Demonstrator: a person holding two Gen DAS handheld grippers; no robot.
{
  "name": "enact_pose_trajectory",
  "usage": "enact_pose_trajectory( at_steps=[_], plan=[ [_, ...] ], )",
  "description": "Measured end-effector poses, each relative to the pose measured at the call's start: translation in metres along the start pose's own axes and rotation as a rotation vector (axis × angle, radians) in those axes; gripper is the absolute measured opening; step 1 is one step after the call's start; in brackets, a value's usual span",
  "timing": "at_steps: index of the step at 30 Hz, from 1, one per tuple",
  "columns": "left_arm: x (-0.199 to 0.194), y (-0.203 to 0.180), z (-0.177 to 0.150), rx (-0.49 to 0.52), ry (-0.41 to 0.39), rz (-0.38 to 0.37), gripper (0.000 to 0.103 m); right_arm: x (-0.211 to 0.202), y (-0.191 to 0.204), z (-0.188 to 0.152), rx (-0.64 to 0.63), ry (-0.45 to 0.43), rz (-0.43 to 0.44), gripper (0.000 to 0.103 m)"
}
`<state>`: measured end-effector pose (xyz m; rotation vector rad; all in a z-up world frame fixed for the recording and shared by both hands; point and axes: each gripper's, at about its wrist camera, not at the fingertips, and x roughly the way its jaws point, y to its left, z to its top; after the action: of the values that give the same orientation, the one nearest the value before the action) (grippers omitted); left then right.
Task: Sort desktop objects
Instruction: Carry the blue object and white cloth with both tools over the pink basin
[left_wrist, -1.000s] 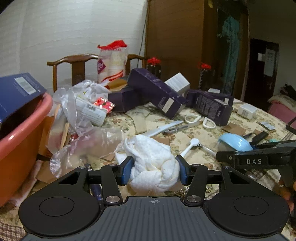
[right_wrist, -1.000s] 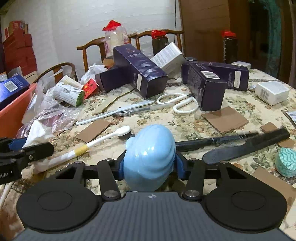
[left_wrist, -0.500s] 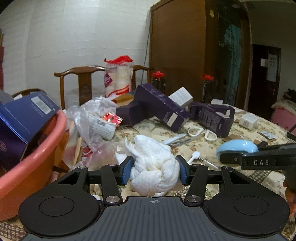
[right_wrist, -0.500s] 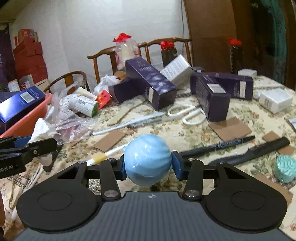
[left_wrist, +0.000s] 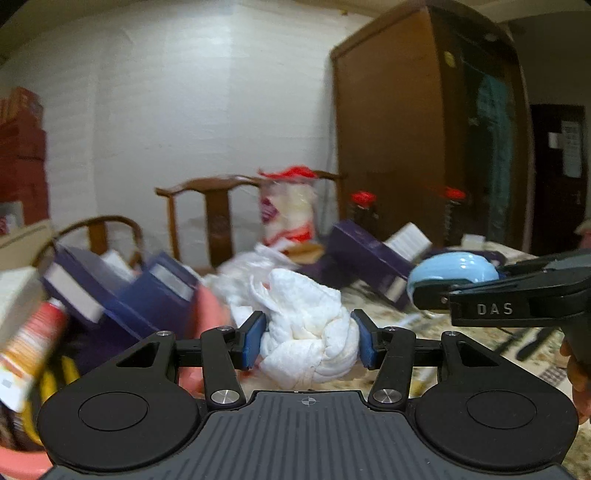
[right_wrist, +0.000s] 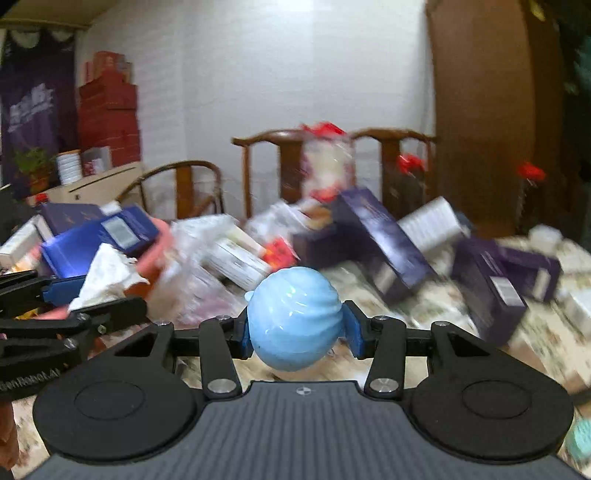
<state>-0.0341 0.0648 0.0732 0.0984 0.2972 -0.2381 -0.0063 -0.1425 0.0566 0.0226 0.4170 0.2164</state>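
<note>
My left gripper is shut on a crumpled white cloth and holds it in the air beside the pink basin at my left. The basin holds blue and purple boxes. My right gripper is shut on a ribbed light-blue round object, lifted above the table. The blue object also shows in the left wrist view, to the right of the cloth. The cloth shows in the right wrist view, at the left near the basin.
Purple boxes and another purple box lie on the flowered tablecloth. Crumpled plastic bags lie next to the basin. Wooden chairs and a tall wardrobe stand behind the table.
Both grippers rose and swung left toward the pink basin, each still holding its object. The basin's contents have come into view and the scene is motion-blurred.
</note>
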Motion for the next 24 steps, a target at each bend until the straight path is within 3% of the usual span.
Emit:
enact_pose_trajectory(
  at_steps=[15, 24],
  plan=[
    [-0.05, 0.098, 0.058, -0.005, -0.099, 0.285, 0.055, 0.029, 0.147, 0.092, -0.202, -0.126, 0.164, 0.051],
    [-0.033, 0.155, 0.06, -0.071, -0.06, 0.393, 0.054, 0.078, 0.209, 0.116, -0.23, -0.104, 0.249, 0.051]
  ],
)
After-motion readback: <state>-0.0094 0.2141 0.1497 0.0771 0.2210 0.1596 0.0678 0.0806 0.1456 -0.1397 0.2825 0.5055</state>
